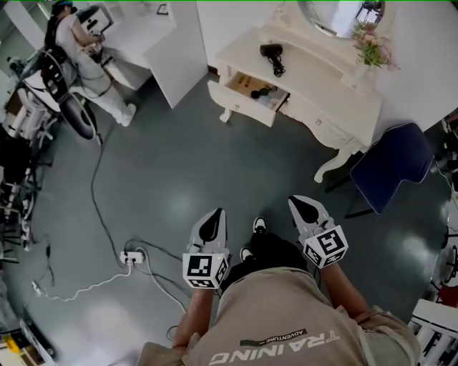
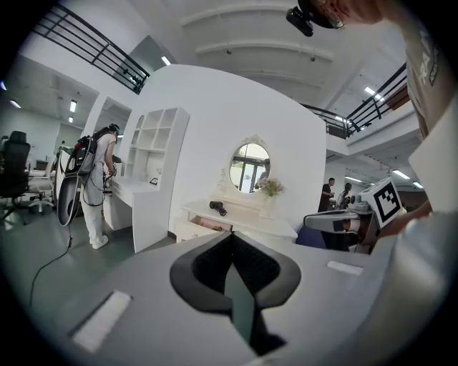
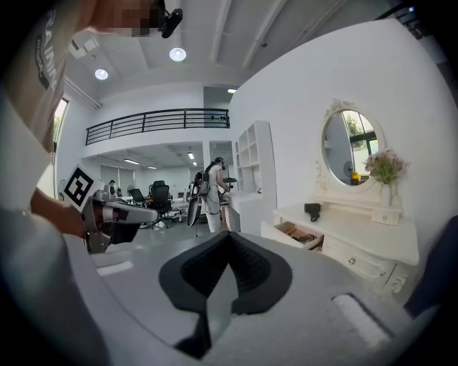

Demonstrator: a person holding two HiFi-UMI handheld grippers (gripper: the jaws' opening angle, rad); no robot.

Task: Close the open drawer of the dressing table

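Observation:
The white dressing table [image 1: 336, 93] stands at the far right, well ahead of me across the grey floor. Its left drawer [image 1: 247, 91] is pulled out, with small items showing inside. The same open drawer [image 3: 295, 233] appears in the right gripper view and, smaller, as the drawer [image 2: 192, 227] in the left gripper view. A black hair dryer [image 1: 272, 56] lies on the tabletop. My left gripper [image 1: 214, 216] and right gripper [image 1: 303, 204] are held low near my body, far from the table. Both are shut, with nothing between the pads.
A blue chair [image 1: 390, 168] stands right of the table. A vase of flowers [image 1: 372, 46] and an oval mirror [image 1: 336, 14] are at the table's back. A power strip [image 1: 132, 256] and cables lie on the floor at left. A person [image 1: 82, 50] stands by a white desk.

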